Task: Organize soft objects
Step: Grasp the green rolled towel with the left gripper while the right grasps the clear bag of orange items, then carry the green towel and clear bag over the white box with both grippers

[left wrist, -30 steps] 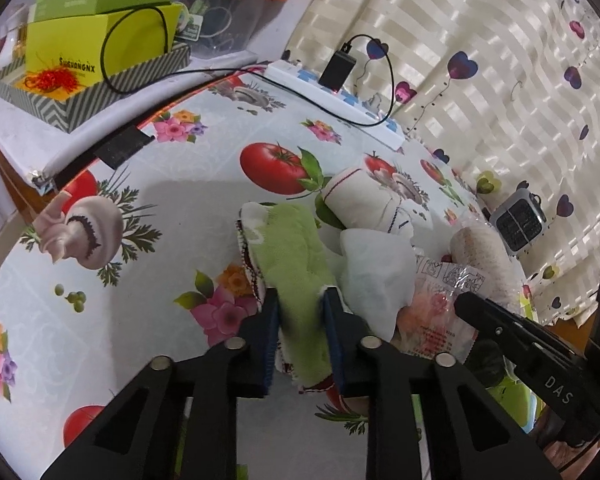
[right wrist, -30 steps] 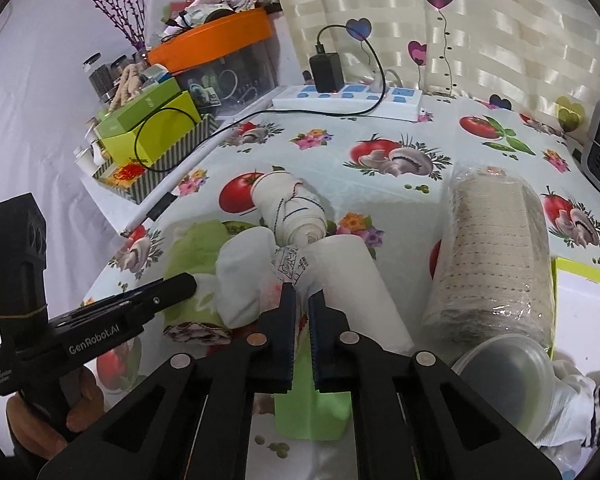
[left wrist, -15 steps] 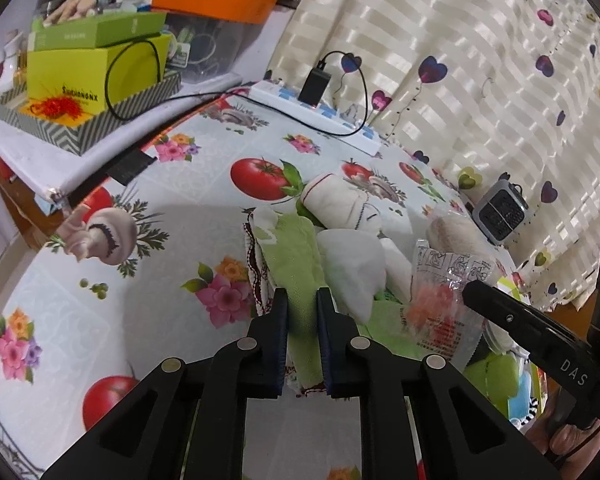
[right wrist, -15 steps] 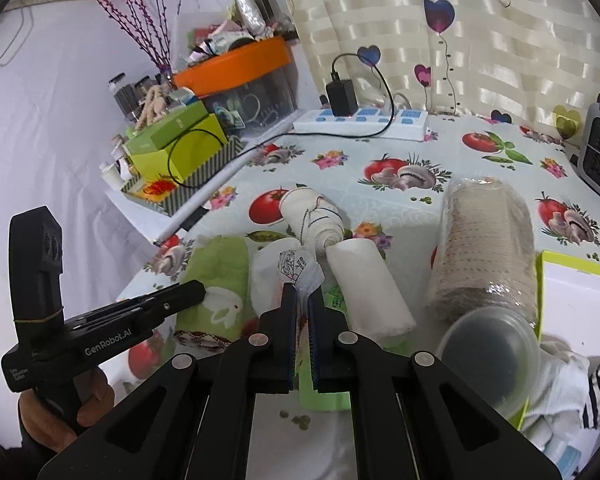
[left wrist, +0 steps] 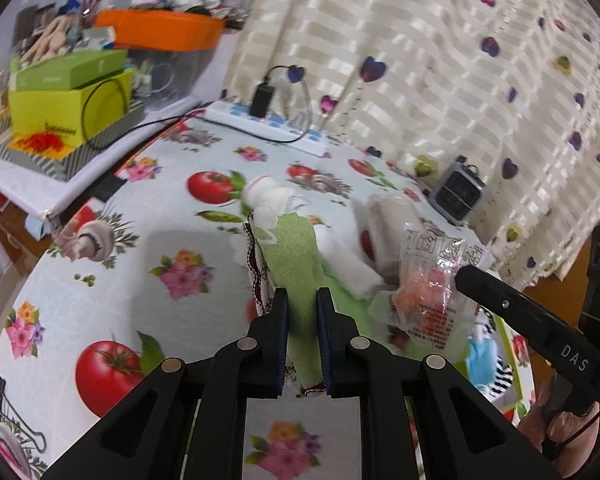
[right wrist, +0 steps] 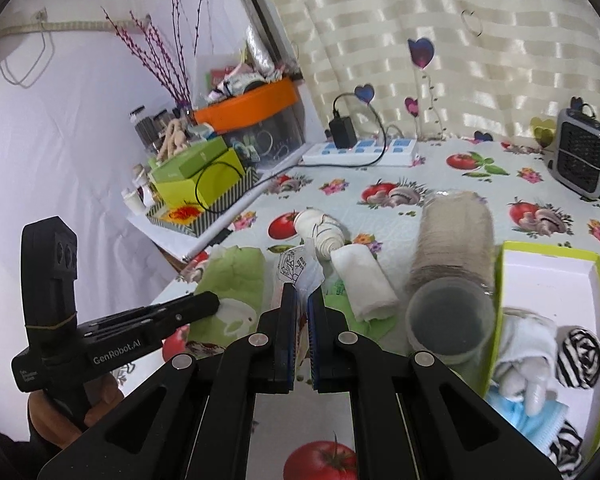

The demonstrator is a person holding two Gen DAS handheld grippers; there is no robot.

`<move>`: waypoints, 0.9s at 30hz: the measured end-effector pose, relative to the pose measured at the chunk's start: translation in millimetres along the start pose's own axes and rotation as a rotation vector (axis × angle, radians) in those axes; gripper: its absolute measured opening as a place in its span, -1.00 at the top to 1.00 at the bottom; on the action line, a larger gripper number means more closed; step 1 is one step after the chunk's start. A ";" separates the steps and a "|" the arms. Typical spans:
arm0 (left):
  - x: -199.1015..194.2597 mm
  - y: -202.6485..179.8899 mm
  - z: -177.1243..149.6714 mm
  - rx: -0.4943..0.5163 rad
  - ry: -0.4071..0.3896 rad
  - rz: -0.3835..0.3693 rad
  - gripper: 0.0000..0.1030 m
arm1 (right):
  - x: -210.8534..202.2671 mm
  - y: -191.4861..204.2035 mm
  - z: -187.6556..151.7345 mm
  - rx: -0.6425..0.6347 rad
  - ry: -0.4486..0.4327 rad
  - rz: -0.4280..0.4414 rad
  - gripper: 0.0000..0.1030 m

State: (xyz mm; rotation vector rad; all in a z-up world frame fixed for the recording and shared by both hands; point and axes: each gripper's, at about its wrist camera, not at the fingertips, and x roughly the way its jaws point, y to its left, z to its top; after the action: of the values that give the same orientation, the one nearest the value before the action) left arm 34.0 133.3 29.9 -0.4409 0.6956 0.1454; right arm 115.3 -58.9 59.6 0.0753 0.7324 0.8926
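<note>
My left gripper [left wrist: 302,296] is shut on a folded green cloth [left wrist: 296,256] with a red-stitched edge, held above the table. In the right wrist view the same green cloth [right wrist: 236,276] hangs from the left gripper [right wrist: 206,304]. My right gripper [right wrist: 303,296] is shut on a clear plastic packet [right wrist: 296,268]. In the left wrist view the packet [left wrist: 432,280] shows orange-pink contents. On the tablecloth lie a white rolled cloth [right wrist: 364,280], a string-tied white bundle [right wrist: 320,232] and a wrapped beige roll [right wrist: 452,240].
A green-rimmed white box [right wrist: 548,264] at the right holds a striped sock [right wrist: 580,352] and other soft pieces. A clear plastic cup [right wrist: 448,320] lies beside it. A power strip [right wrist: 364,152], small fan [right wrist: 580,156] and stacked green boxes [right wrist: 196,180] line the back.
Both grippers have risen and drawn back from the pile, one with the green cloth, the other with the packet. The left jaws closed tighter on the cloth.
</note>
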 end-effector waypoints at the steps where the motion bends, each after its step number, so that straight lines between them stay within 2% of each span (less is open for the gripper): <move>1: -1.7 -5.6 -0.3 0.012 -0.002 -0.006 0.75 | -5.8 -1.5 -0.7 0.004 -0.010 -0.001 0.90; 14: -11.0 -68.7 -0.9 0.135 -0.006 -0.076 0.75 | -61.8 -32.5 -9.1 0.071 -0.111 -0.032 0.90; 27: -3.3 -130.8 0.0 0.250 0.004 -0.156 0.75 | -116.2 -75.2 -17.7 0.155 -0.211 -0.116 0.90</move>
State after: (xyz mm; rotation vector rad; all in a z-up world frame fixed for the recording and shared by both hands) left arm 67.2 15.8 77.0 -0.2546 0.6710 -0.0892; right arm 108.9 -196.2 83.6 0.2581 0.6012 0.7042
